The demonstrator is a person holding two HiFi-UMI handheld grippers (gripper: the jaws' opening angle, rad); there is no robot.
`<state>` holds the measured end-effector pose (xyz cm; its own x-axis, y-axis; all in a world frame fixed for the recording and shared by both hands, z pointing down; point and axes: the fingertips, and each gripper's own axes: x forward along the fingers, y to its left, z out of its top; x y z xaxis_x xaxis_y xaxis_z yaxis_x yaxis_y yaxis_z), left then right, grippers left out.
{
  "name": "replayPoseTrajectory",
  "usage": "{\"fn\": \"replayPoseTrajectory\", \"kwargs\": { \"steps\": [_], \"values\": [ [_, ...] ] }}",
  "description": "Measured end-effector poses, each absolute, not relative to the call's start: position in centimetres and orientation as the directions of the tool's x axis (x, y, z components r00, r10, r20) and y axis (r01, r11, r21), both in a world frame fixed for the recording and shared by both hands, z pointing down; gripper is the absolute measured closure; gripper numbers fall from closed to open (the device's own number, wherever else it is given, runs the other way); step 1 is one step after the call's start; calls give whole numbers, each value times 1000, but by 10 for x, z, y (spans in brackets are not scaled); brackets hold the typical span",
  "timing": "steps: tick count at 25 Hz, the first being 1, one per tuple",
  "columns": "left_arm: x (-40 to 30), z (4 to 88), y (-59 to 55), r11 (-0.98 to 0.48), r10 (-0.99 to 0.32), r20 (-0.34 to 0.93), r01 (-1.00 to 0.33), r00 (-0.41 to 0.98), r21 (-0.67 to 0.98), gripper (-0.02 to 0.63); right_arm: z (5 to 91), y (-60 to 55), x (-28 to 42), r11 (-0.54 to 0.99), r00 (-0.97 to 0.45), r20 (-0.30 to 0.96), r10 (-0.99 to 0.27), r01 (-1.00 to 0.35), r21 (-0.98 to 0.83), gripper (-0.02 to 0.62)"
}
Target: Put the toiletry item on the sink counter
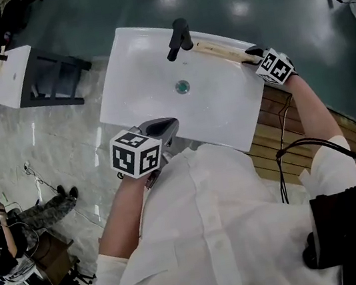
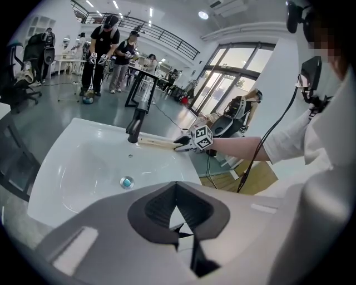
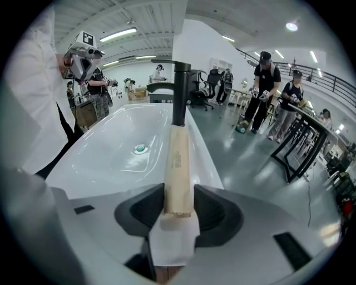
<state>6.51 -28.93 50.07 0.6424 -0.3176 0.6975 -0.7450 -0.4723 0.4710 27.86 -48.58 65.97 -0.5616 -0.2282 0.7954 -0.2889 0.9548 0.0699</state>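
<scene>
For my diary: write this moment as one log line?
right gripper: open around long tan paper-wrapped stick | stick: lying on white sink rim by black faucet | left gripper: shut, empty

One long, slim toiletry item in tan paper wrapping. One white rectangular ceramic sink, with one black upright tap and one round teal-centred drain. Two grey hand-held tools: the left tool and the right tool. Two white cubes with black square markers, one per tool: the left cube and the right cube. One further white basin on a black stand. Two people in black clothes stand together far behind, one person beside the other person; others farther off are too small to count.
</scene>
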Motion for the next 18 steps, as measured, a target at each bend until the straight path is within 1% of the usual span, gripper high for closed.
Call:
{"fn": "replayPoseTrajectory", "kwargs": {
  "steps": [3, 7, 9, 14, 18],
  "values": [
    [70, 502, -284, -473, -311, 696, -741, 647, 477, 600, 657, -484, 284, 950, -559, 795, -237, -305, 69, 435],
    [65, 504, -277, -474, -299, 696, -734, 653, 486, 600, 649, -485, 283, 932, -551, 784, -285, -351, 92, 421],
    [65, 505, -274, -477, -289, 693, -726, 661, 494, 600, 642, -485, 286, 916, -551, 772, -317, -388, 99, 410],
    [66, 505, -265, -489, -276, 673, -703, 686, 516, 600, 620, -479, 298, 872, -541, 744, -392, -475, 114, 407],
    [62, 504, -264, -519, -261, 657, -676, 707, 522, 600, 598, -474, 305, 794, -507, 707, -493, -595, 128, 408]
  ]
}}
